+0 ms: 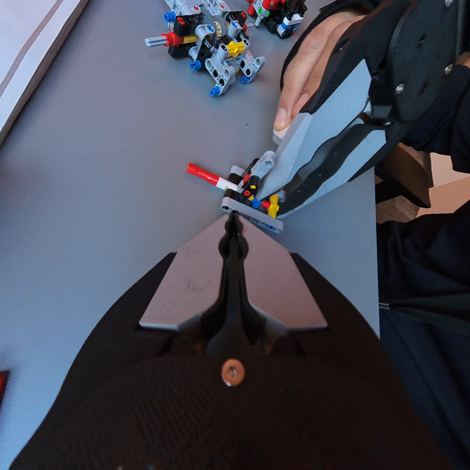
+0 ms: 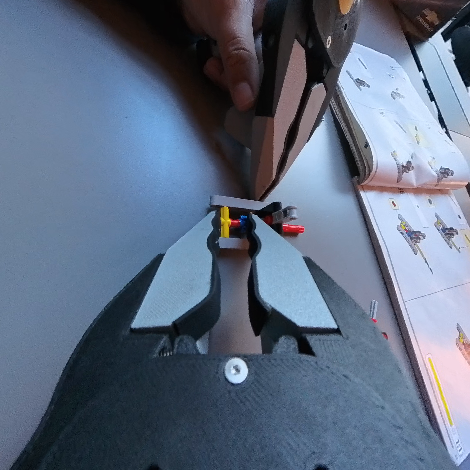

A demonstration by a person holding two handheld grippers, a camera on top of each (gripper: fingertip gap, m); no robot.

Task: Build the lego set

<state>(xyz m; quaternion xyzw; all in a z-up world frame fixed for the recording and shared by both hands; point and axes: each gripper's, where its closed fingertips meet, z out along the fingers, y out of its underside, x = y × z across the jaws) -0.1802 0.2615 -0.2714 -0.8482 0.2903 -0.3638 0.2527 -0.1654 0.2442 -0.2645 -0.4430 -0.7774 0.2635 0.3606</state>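
Observation:
A small brick assembly (image 1: 250, 215) with a long grey beam, a yellow cross piece (image 2: 224, 221) and a red and white rod (image 1: 208, 175) lies on the grey table (image 1: 114, 178). My right gripper (image 2: 234, 220) is shut on it: one pad presses on the yellow cross piece, the other on the blue part (image 2: 244, 221). It also shows in the left wrist view (image 1: 269, 207), coming in from the upper right. My left gripper (image 1: 232, 217) is shut with nothing between its pads, and its tip touches the grey beam (image 2: 236, 201). It also shows in the right wrist view (image 2: 259, 197).
Two larger brick builds (image 1: 213, 43) (image 1: 277, 15) stand at the far side of the table. An open instruction booklet (image 2: 419, 229) lies to the right, with a loose grey and red pin (image 2: 373, 310) beside it. The table's edge (image 1: 376, 241) runs close by on the right. Less than 4 cm separates the two grippers' tips.

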